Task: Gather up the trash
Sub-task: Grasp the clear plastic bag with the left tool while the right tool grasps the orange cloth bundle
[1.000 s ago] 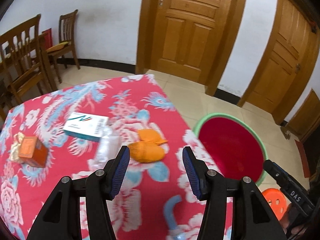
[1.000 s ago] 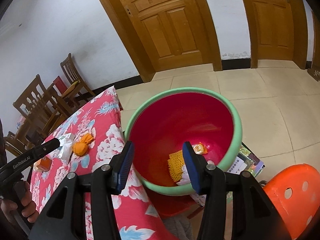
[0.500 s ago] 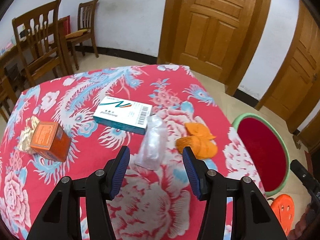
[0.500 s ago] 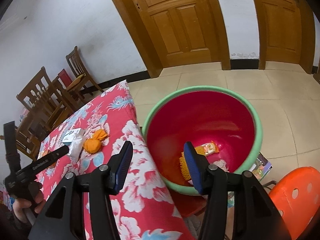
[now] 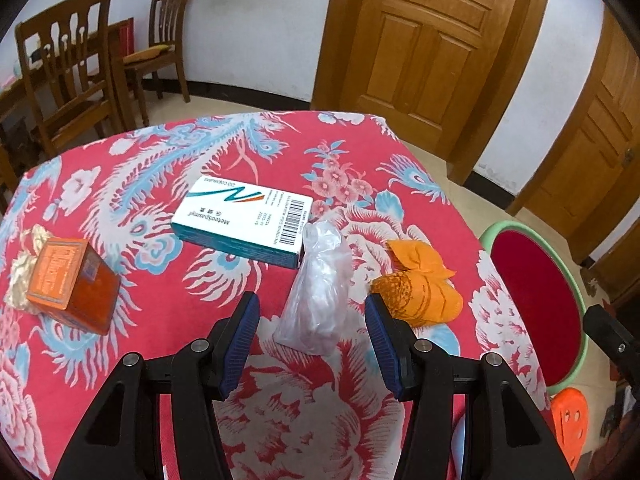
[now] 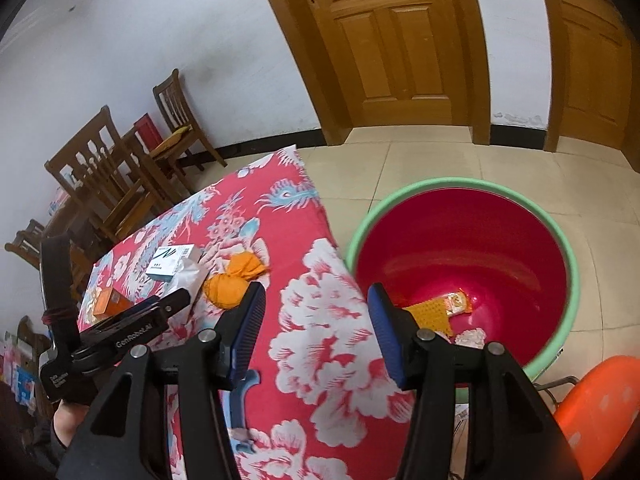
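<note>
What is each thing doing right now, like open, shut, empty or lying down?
Left gripper: jaws open, nothing held.
Right gripper: jaws open, nothing held.
Clear plastic bag: crumpled on the tablecloth.
White medicine box: closed, lying flat.
Orange box: closed.
Basin: holds some trash.
Door: shut.

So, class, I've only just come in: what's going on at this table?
A person is clearing trash off the floral tablecloth into the red basin on the floor beside it, which already holds a few scraps. The left tongs are open, lined up on the clear plastic bag without gripping it. The right tongs are open and empty, near the basin. The white box, orange box and orange bundle lie untouched.
</note>
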A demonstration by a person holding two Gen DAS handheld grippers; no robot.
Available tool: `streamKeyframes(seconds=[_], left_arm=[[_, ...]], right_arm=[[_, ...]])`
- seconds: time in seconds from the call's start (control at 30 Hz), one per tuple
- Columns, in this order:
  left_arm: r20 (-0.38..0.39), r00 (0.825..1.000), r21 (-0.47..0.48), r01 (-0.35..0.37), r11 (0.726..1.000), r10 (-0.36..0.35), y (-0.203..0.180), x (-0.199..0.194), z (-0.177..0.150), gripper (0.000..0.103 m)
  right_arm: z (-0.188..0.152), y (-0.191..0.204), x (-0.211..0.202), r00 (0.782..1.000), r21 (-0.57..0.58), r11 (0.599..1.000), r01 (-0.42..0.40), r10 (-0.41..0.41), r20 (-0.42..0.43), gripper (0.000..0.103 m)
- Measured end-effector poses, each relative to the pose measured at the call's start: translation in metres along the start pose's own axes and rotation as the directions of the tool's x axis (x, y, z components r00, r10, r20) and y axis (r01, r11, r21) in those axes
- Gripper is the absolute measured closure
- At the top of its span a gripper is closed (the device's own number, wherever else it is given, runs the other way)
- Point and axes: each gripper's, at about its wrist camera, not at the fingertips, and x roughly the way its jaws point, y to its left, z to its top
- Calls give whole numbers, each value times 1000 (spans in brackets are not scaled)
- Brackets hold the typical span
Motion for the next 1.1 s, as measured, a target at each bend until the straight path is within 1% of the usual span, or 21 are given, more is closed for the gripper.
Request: streamKeyframes(seconds=[0.03,0.07,0.1,0.13,0.17,0.27,0.43,0.6,0.7,0.83,0.93,1.1], left_arm=[[-1,1000,-2,5,1000,-5,0,1,0,49],[-1,1000,-4,11,1000,-11,1,2,0,56],[-4,1000,-5,21,1000,-21,2,3,0,60],[-7,1000,-8,28,1000,-28,3,5,0,68],[-9,999,-10,36,999,-36,4,5,0,69],[0,999,-12,51,999,-51,6,4,-1,70],[34,997,-41,68,997,-67,13,-6,-1,70],[80,996,-73,31,997,-25,23,-18,2,70],[106,994,-102,17,995,-6,31,-25,3,70],[137,990,-117,0,993,17,38,-31,3,70],[153,988,-122,-19,992,37,42,-34,3,70],[159,986,-137,-30,990,52,46,-35,4,70]], right_arm=[[0,3,2,1000,-5,1000,1,-1,-3,48],[0,4,4,1000,-10,1000,1,-1,-7,48],[0,7,6,1000,-14,1000,2,-2,-11,48],[0,8,8,1000,-17,1000,2,-3,-16,48],[0,11,11,1000,-20,1000,3,-3,-21,48],[0,16,20,999,-26,1000,-1,0,-40,48],[-1,27,33,998,-41,999,-10,7,-65,48],[-1,41,47,996,-57,998,-22,17,-93,48],[-2,48,55,994,-66,997,-30,23,-108,48],[-1,61,67,991,-81,996,-47,36,-133,48],[-1,69,77,987,-92,994,-60,45,-154,48],[-4,79,91,981,-108,991,-73,52,-185,48]])
